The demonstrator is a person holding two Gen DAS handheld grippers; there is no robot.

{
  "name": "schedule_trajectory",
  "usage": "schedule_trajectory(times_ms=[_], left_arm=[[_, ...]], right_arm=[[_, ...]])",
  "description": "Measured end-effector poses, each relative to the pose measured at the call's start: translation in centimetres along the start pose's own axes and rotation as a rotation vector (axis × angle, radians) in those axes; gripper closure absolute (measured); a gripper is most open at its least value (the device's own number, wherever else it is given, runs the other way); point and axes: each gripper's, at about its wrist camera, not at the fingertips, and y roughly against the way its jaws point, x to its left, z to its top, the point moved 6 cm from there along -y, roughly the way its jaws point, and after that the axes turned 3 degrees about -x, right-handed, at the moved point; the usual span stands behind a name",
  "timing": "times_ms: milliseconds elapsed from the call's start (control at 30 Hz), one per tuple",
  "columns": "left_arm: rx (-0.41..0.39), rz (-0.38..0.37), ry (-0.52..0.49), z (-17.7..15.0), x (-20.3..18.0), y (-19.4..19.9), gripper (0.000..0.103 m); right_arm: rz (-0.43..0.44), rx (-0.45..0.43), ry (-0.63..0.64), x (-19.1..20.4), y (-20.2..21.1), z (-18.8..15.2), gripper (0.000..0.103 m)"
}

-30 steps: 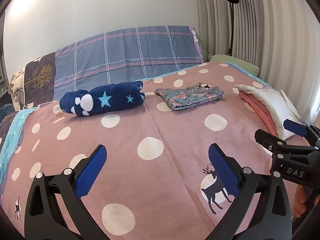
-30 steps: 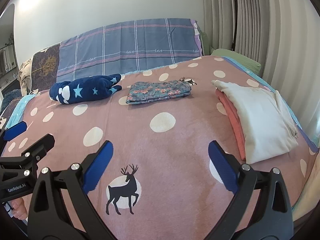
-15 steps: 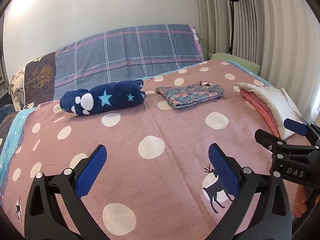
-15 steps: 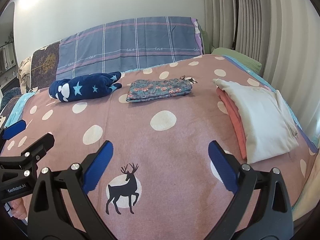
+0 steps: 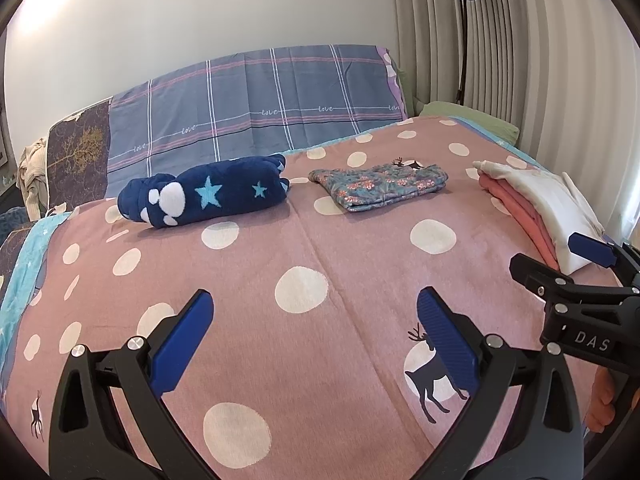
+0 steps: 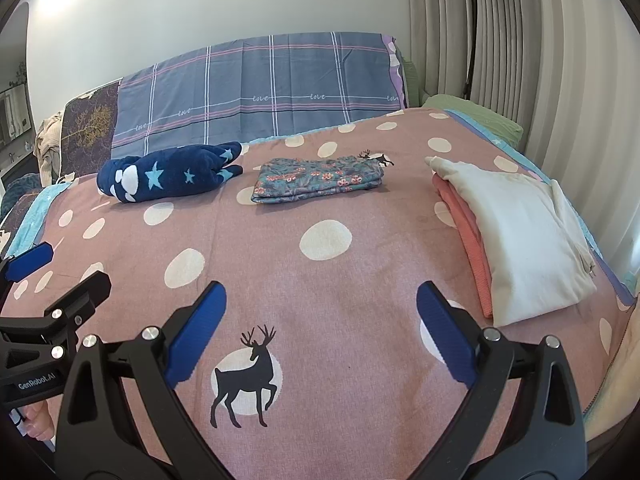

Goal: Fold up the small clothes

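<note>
The near and middle stretch of the bed [image 6: 320, 280] lies bare, open to a pass from either side. Across the far side sit the rolled navy star garment [image 6: 168, 174] at left and the folded floral piece [image 6: 320, 178] beside it, a clear gap between them. Along the right edge the stack of white and coral clothes [image 6: 520, 232] blocks that side.

Left gripper [image 5: 314, 334] open above pink dotted blanket [image 5: 360, 280]; far: navy star bundle [image 5: 204, 196], folded floral cloth [image 5: 380, 186]; right: pink-white stack [image 5: 536, 208].
</note>
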Motion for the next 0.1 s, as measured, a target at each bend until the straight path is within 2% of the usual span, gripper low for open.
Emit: schedule_trajectory(times_ms=[100], left_arm=[[0.003, 0.0, -0.005, -0.04, -0.13, -0.07, 0.001]], right_arm=[[-0.001, 0.0, 0.001, -0.02, 0.02, -0.13, 0.005]])
